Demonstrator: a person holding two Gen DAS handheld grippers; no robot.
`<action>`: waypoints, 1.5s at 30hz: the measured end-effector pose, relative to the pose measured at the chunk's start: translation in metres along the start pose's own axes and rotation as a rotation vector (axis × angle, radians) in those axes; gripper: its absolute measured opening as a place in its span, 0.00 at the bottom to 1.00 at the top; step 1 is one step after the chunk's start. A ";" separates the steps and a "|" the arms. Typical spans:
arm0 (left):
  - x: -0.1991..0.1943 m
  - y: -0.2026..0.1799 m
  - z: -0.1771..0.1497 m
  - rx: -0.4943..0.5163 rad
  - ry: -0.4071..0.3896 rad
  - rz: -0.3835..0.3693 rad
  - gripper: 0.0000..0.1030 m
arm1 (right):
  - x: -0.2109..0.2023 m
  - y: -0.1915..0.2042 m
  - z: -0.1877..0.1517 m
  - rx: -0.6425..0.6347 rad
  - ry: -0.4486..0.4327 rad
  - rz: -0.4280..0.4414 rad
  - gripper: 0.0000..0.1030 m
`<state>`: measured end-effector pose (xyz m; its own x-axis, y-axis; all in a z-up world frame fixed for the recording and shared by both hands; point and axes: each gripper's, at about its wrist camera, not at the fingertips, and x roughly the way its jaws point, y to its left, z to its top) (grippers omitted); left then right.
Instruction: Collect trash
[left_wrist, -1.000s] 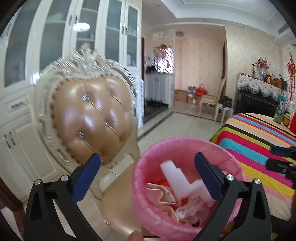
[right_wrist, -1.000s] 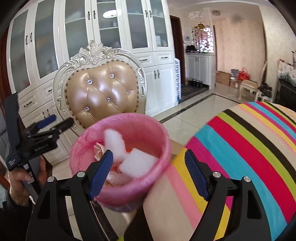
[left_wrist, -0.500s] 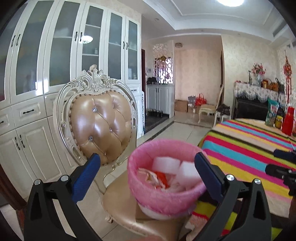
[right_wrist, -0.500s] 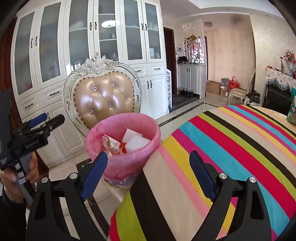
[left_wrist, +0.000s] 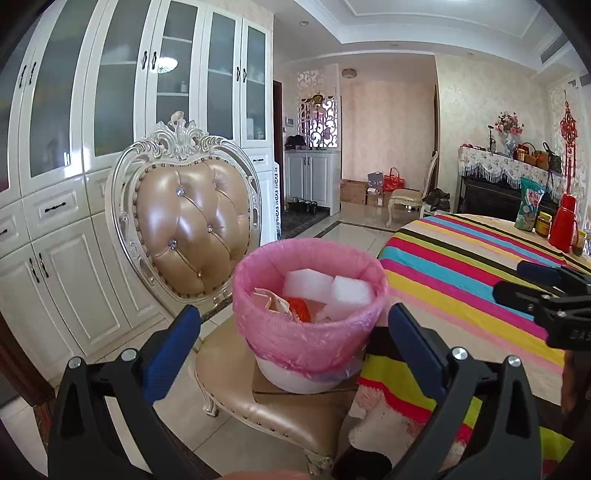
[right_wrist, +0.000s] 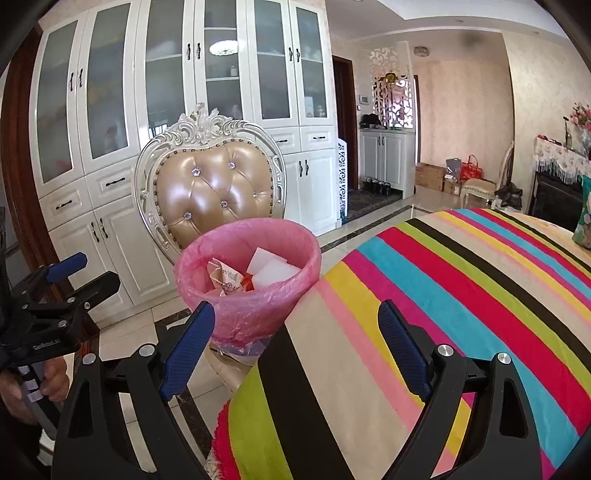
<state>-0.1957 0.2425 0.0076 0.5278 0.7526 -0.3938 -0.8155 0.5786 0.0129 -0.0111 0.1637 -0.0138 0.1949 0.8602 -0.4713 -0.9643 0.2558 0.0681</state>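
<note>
1. Both grippers, left gripper (left_wrist: 293, 343) and right gripper (right_wrist: 295, 350), stand spread wide and hold nothing.
2. The pink-lined bin (left_wrist: 308, 325) sits on the chair seat (left_wrist: 236, 384) near its front edge, beside the striped table (right_wrist: 461, 295). A careless nudge could tip it off.
3. White foam blocks (left_wrist: 327, 286) ride high at the rim; adding more trash may spill them.

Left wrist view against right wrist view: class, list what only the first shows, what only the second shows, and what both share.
Only the left wrist view: a red flask, a jar and the bin's white base on the chair seat. Only the right wrist view: a hand holding the left gripper. Both: pink-lined bin with trash, chair, striped tablecloth, white cabinets.
</note>
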 end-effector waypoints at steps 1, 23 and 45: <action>0.000 -0.001 -0.001 -0.002 0.008 -0.002 0.96 | 0.001 -0.001 0.000 0.001 0.003 0.005 0.82; -0.006 -0.003 -0.012 -0.001 0.040 0.015 0.96 | 0.000 0.012 0.000 -0.021 0.010 0.058 0.82; -0.006 0.000 -0.016 0.007 0.058 0.019 0.96 | 0.001 0.019 -0.004 -0.035 0.010 0.059 0.82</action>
<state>-0.2031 0.2328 -0.0049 0.4976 0.7440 -0.4460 -0.8234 0.5669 0.0270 -0.0304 0.1677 -0.0169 0.1357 0.8690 -0.4758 -0.9798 0.1888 0.0654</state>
